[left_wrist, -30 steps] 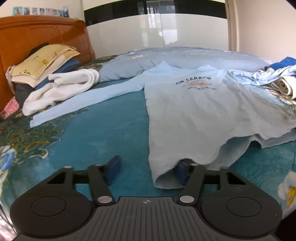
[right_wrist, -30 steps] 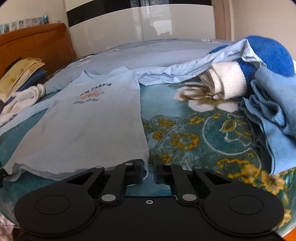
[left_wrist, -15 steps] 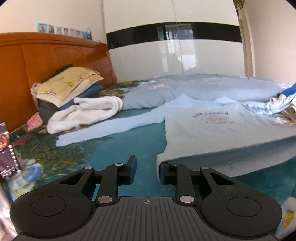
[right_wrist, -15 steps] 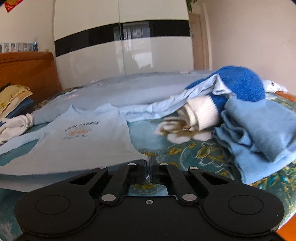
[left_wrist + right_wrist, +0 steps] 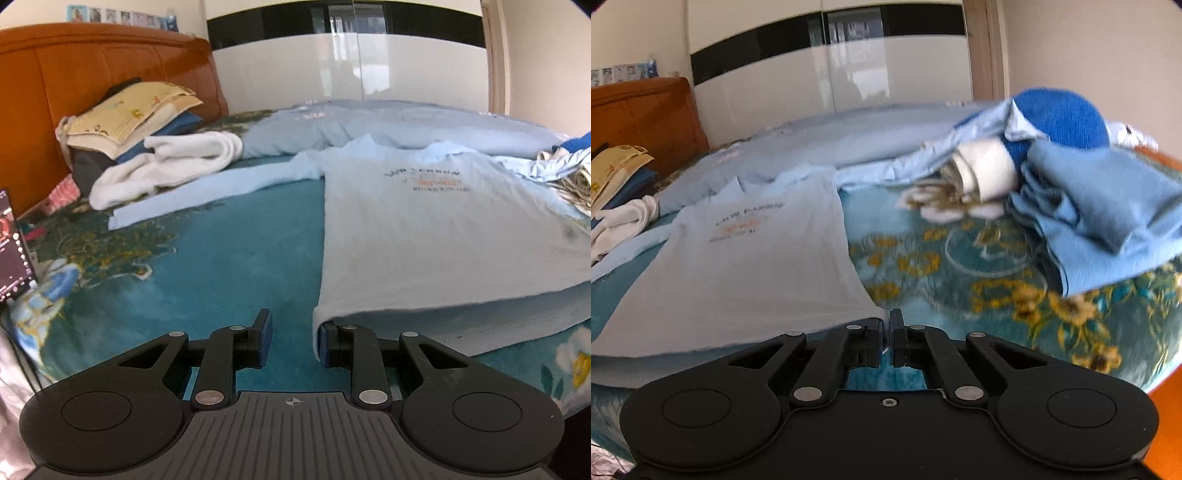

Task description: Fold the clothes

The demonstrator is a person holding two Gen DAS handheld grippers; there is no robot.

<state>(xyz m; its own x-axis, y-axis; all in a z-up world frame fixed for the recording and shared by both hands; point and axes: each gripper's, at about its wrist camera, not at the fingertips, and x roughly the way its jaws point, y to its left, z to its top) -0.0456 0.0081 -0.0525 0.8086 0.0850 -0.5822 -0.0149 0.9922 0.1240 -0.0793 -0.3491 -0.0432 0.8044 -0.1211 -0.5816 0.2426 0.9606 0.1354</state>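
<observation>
**Background items on and around the bed**

Orange wooden headboard (image 5: 92, 74); stacked pillows (image 5: 129, 114) against it; white towel (image 5: 166, 166) beside them. Glossy white wardrobe (image 5: 351, 70) behind. Phone screen (image 5: 11, 243) at left edge. Teal floral bedspread (image 5: 979, 277).

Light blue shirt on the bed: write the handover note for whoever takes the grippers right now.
Left gripper: open; the shirt's near-left hem corner drapes over its right finger, not pinched.
Right gripper: shut on the near-right hem corner of the light blue shirt.
The shirt lies front up on the teal bedspread, its near hem raised off the bed, its left sleeve stretched out flat.
Done: shirt spread out, right corner gripped.
Left: close the left gripper on its corner, then probably carry the hem toward the collar, tuck the sleeves, and stack it. The blue clothes pile on the right looks unfolded.
</observation>
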